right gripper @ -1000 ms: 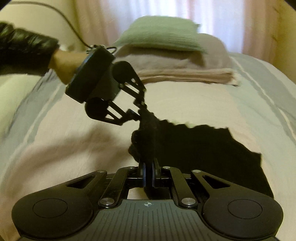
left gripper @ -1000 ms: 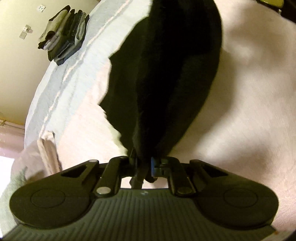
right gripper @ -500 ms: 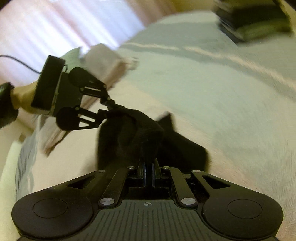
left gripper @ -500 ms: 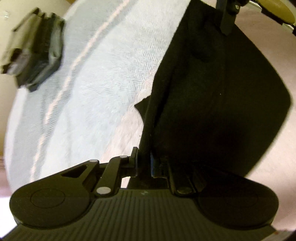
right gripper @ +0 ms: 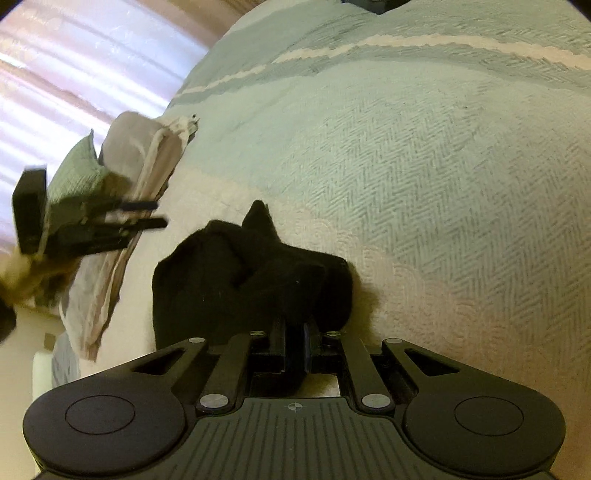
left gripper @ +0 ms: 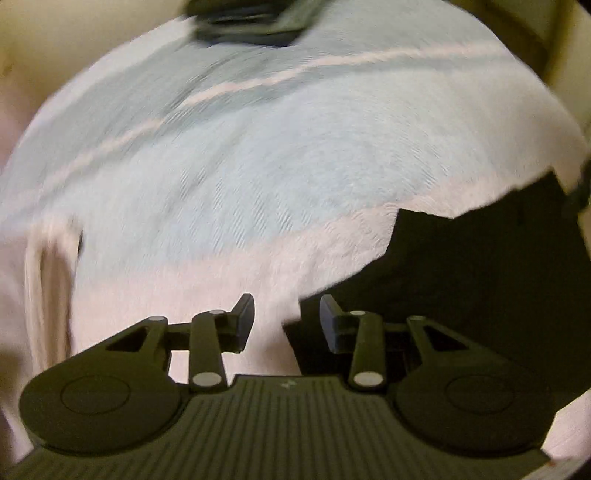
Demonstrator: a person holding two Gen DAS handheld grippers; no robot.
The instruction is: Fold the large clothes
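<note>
Left gripper (left gripper: 286, 325): jaws spread wide, nothing between them; bare bedspread (left gripper: 258, 177) shows through the gap. View is motion-blurred.

Right gripper (right gripper: 294, 345): jaws narrow, pinched on a bunched fold of the black garment (right gripper: 236, 273).

Garment position: lies on the bedspread's pale band. From the left gripper it sits at about 3 o'clock, its near corner touching or just beside the right-hand finger (left gripper: 330, 325) and the dark mass running out toward 2 o'clock. From the right gripper it heaps up at 12 o'clock and spreads toward 10–11 o'clock. Long axis cannot be judged; the cloth is crumpled, not flat.

Left gripper also shows in the right view (right gripper: 122, 221), at 9 o'clock, apart from the cloth.

Judgement: right gripper has control; left is the free one and must come back toward the cloth's loose edge before any fold can be squared.

Folded stack (left gripper: 255, 16) at 12 o'clock, far edge.
</note>
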